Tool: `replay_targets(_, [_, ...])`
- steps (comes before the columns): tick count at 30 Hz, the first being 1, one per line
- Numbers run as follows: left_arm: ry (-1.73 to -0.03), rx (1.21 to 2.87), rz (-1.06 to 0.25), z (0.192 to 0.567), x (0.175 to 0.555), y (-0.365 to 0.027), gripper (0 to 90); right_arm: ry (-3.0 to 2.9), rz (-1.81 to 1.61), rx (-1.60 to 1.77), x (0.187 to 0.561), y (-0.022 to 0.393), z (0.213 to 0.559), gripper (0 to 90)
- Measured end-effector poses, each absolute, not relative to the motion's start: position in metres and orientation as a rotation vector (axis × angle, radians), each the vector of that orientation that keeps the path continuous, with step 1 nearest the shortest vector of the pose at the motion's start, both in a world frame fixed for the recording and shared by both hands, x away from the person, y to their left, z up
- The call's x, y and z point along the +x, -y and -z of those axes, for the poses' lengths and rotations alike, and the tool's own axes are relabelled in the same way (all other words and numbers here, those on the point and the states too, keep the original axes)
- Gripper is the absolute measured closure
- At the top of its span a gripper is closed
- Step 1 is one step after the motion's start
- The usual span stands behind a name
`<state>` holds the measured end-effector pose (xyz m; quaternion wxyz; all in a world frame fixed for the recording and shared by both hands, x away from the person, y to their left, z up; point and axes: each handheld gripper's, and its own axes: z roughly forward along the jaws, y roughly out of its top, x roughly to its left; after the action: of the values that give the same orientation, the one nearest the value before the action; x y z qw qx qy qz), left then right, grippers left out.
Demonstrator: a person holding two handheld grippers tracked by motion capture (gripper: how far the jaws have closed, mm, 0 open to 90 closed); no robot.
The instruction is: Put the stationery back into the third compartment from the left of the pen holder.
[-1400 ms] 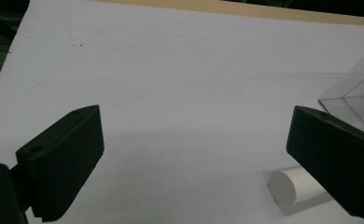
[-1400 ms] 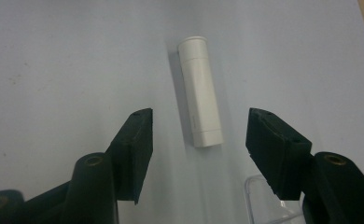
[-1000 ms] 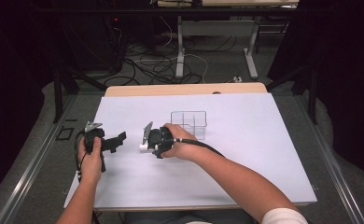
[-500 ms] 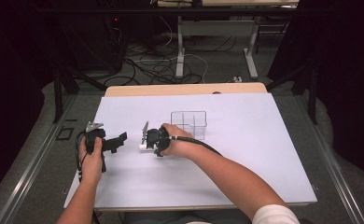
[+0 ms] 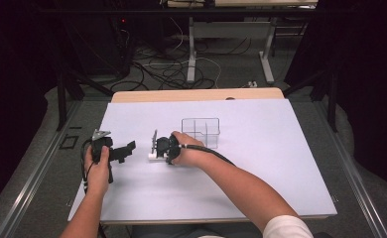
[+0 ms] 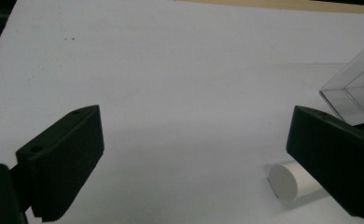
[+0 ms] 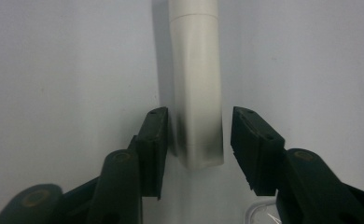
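White table [image 5: 261, 163], cables on the floor beyond; clear box [image 5: 200, 130] just right of right gripper [image 7: 196, 140], jaws closing around, not yet pressing, white tube [image 7: 196, 84]; left gripper [image 6: 194, 163] gapes empty

This looks like a lab or test room. A worktop [image 5: 261, 163] with a plain white cover stands on a grey floor [image 5: 42, 168]. Behind the worktop, loose cables [image 5: 166, 69] lie tangled beside metal desk legs [image 5: 191, 54]. Dark curtains, probably, hang around the worktop.
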<state>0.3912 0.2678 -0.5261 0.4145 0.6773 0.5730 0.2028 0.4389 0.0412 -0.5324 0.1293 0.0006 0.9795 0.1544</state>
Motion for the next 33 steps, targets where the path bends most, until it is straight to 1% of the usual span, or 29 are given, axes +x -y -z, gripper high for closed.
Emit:
replay_targets(4, [-1.443,1.698,-0.510,0.526,0.391,-0.267,3.9,-2.841,-0.430,-0.024,0.438,-0.042,0.532,68.2])
replay_targets(11, [-1.444,1.695,-0.507,0.526,0.391,-0.267,3.9,-2.828,-0.417,-0.018,0.434,-0.042,0.531,70.3])
replay_targets(22, [-1.443,1.689,-0.507,0.525,0.391,-0.268,3.9,-2.795,-0.434,-0.018,0.430,-0.041,0.530,70.9])
replay_targets(29, [-1.447,1.657,-0.504,0.521,0.390,-0.268,3.9,-2.778,-0.528,0.031,0.428,-0.035,0.519,71.1])
replay_targets(33, [-1.440,1.628,-0.507,0.517,0.390,-0.268,3.9,-2.769,-0.641,0.107,0.424,-0.032,0.510,71.1])
